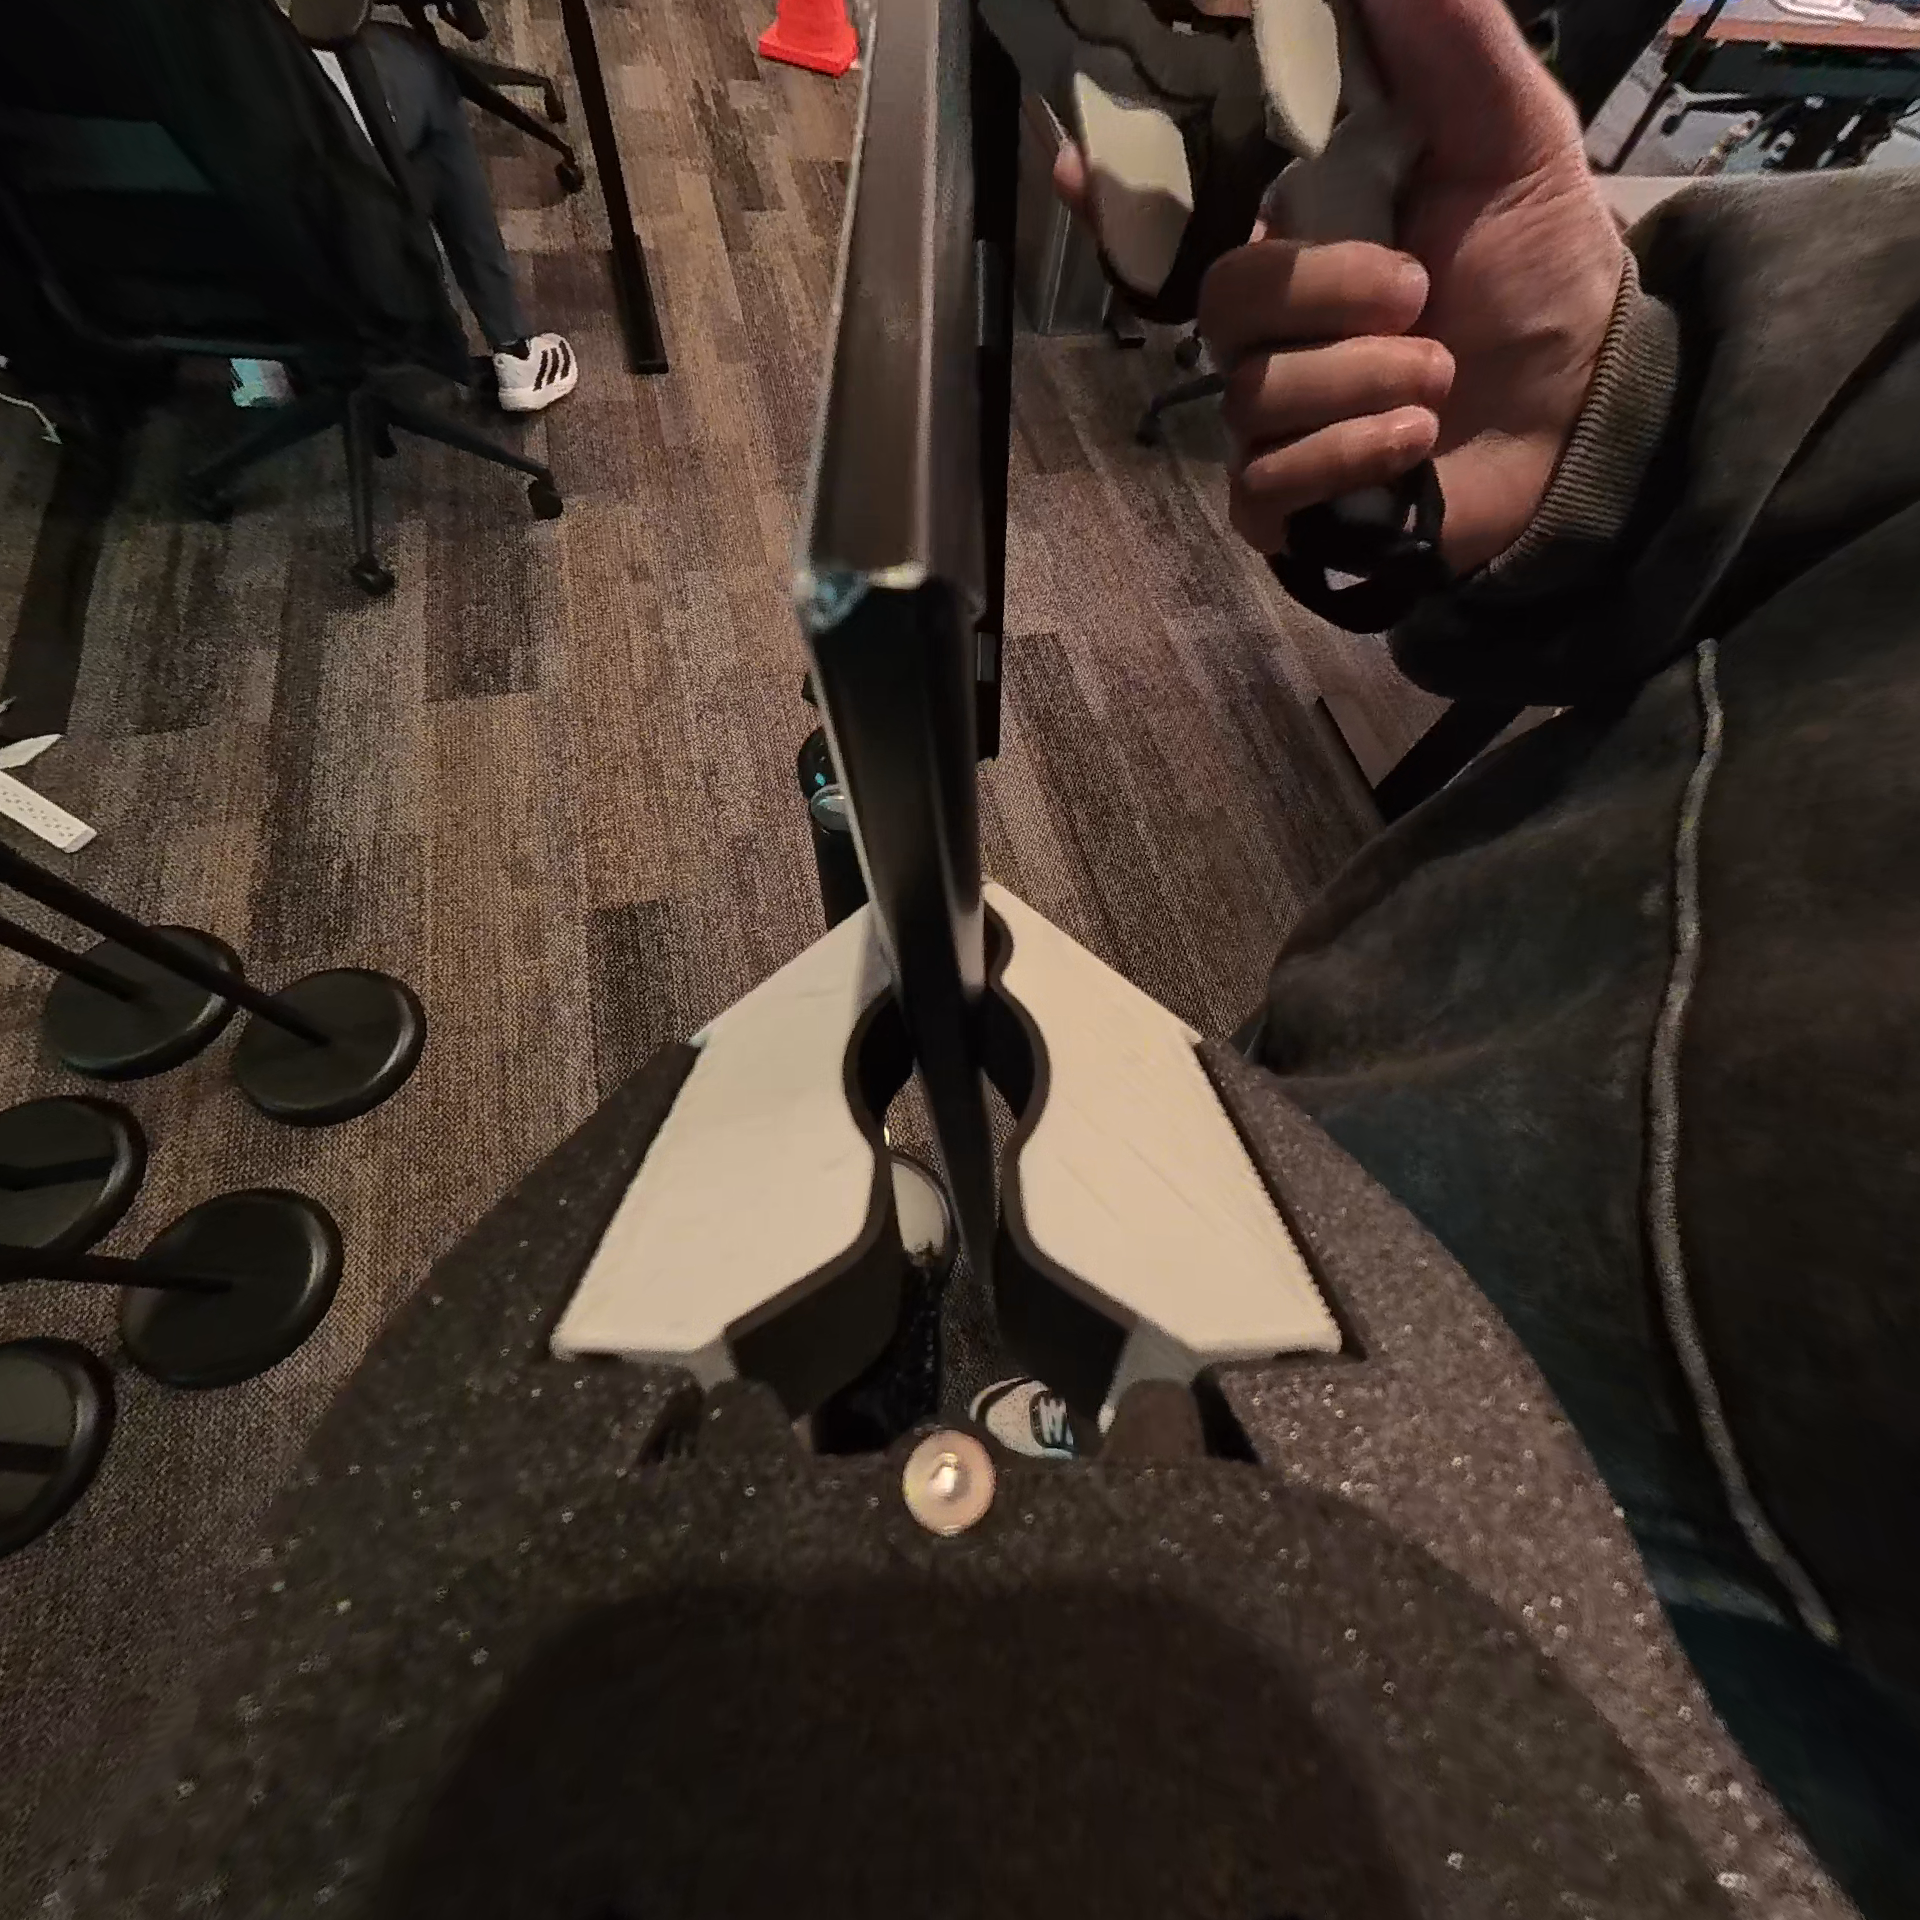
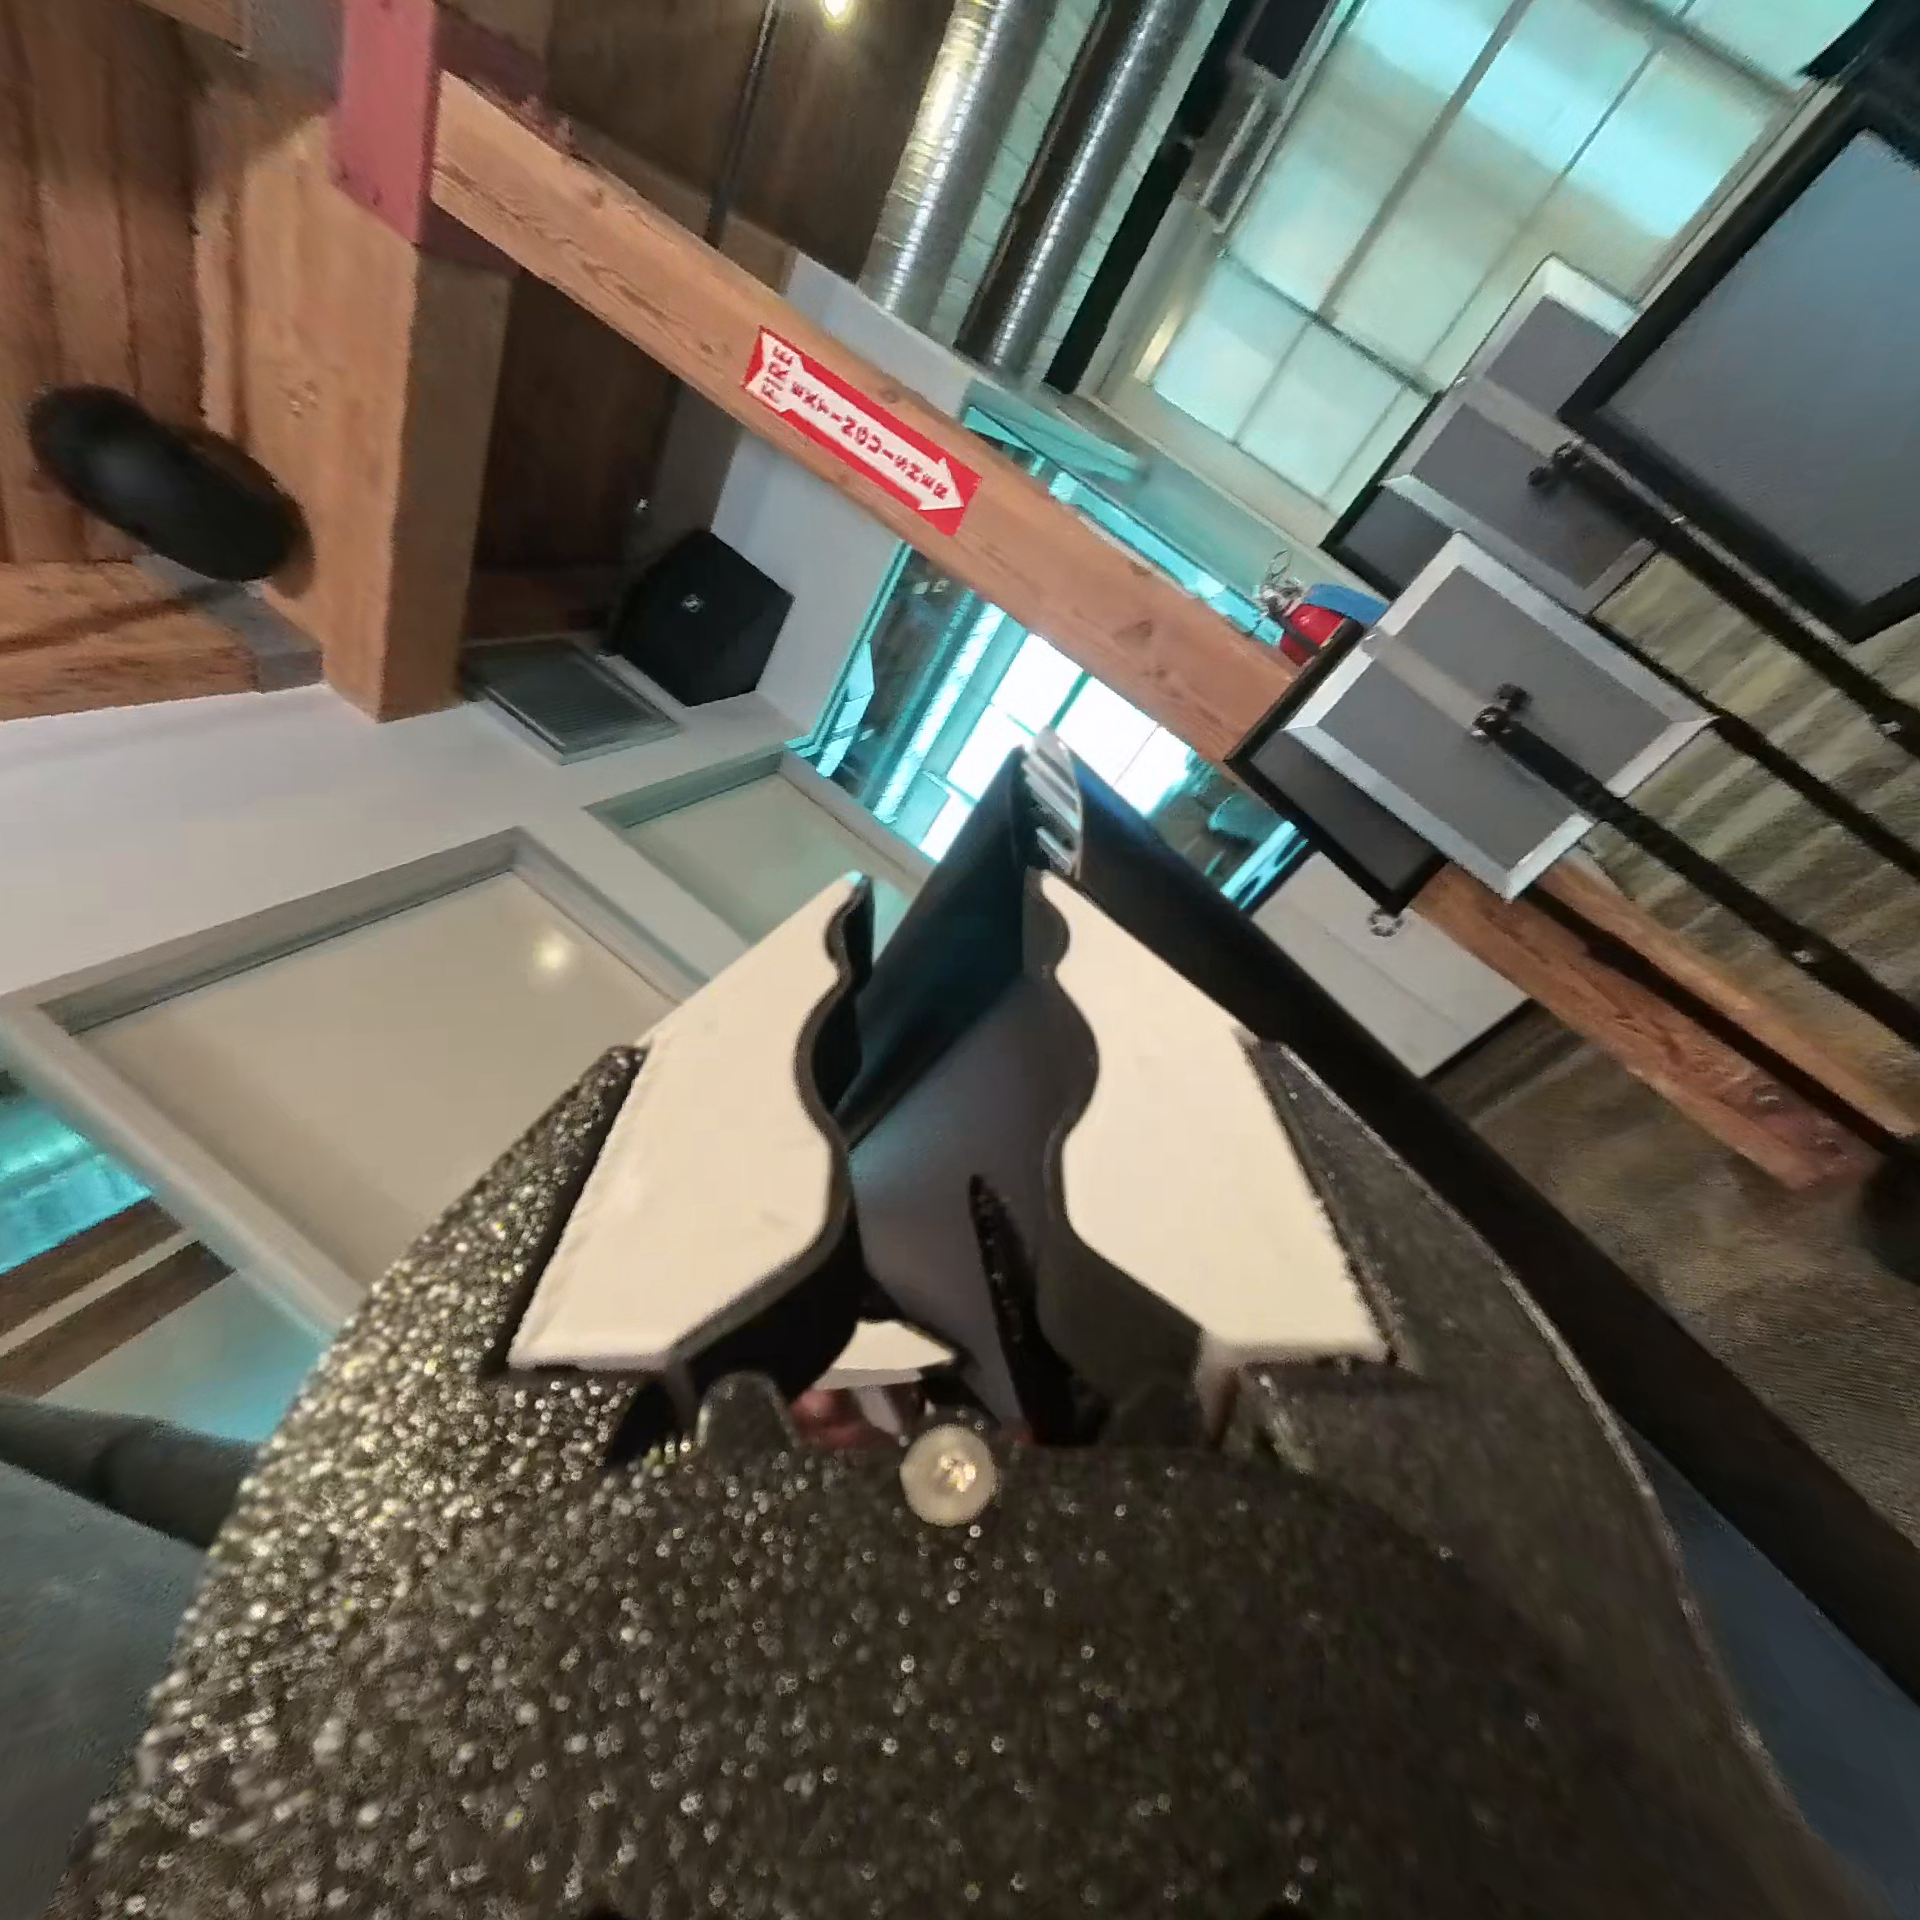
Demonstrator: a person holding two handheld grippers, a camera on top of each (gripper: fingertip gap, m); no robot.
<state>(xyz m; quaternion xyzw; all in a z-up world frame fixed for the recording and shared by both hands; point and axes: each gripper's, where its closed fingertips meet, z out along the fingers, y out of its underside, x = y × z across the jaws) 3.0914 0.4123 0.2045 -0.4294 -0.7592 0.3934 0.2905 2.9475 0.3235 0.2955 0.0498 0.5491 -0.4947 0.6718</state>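
My left gripper [image 1: 940, 935] is shut on the lower edge of a thin black flat panel [image 1: 904, 748], seen edge-on, which rises to the top of the view over the carpet. It bends about halfway up into a dark grey upper section [image 1: 894, 312]. The right gripper [image 1: 1132, 156] is held by a hand [image 1: 1403, 312] beside that upper section; contact there is hidden. In the right wrist view my right gripper [image 2: 945, 894] is shut on a black panel [image 2: 935, 997] with a silver ribbed piece [image 2: 1055, 800] at its far end.
Below are patterned carpet [image 1: 520, 779], an office chair [image 1: 208, 260], a person's leg and white shoe [image 1: 535, 369], an orange cone [image 1: 810, 36] and several black round stand bases [image 1: 332, 1039]. A dark sleeve [image 1: 1662, 935] fills the right. The right view shows a wooden beam [image 2: 727, 312], ducts [image 2: 1039, 156] and monitors [image 2: 1475, 717]. Left tips to right tips: about 20 cm.
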